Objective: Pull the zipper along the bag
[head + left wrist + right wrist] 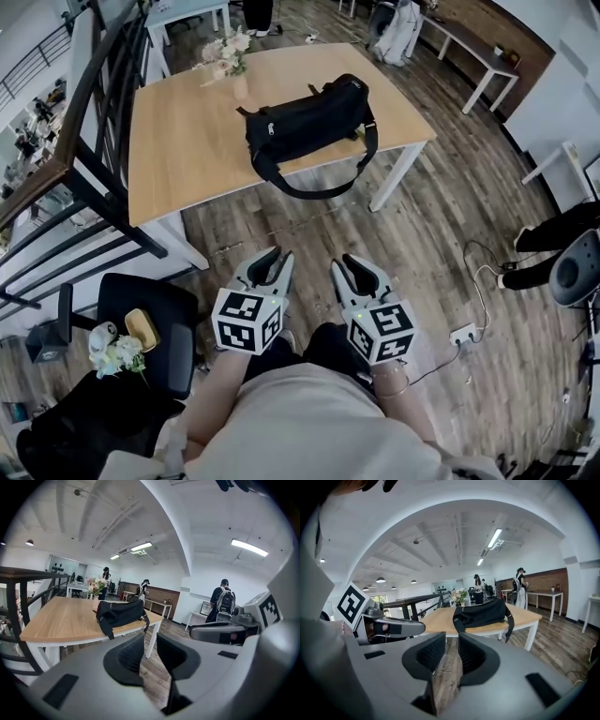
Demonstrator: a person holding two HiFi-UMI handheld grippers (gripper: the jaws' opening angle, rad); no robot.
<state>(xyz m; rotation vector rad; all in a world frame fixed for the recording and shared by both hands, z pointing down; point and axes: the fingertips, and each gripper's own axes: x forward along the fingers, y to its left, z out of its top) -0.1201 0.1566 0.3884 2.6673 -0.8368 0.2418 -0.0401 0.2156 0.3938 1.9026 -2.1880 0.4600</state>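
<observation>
A black duffel bag (305, 122) lies on the wooden table (187, 159), with its shoulder strap (319, 192) hanging over the front edge. Both grippers are held low near the person's lap, well short of the table and apart from the bag. The left gripper (274, 257) has its jaws parted with nothing between them, and only floor shows through the gap. The right gripper (359, 267) stands the same way, with a narrow empty gap. The bag (119, 612) sits ahead in the left gripper (150, 644) view. It also appears (480, 612) beyond the right gripper (451, 641).
A vase of flowers (230, 58) stands at the table's far left. A black railing (84, 141) runs along the left. A black chair (141, 319) with a bouquet sits at lower left. A power strip and cable (464, 333) lie on the floor to the right. People (225, 602) stand far back.
</observation>
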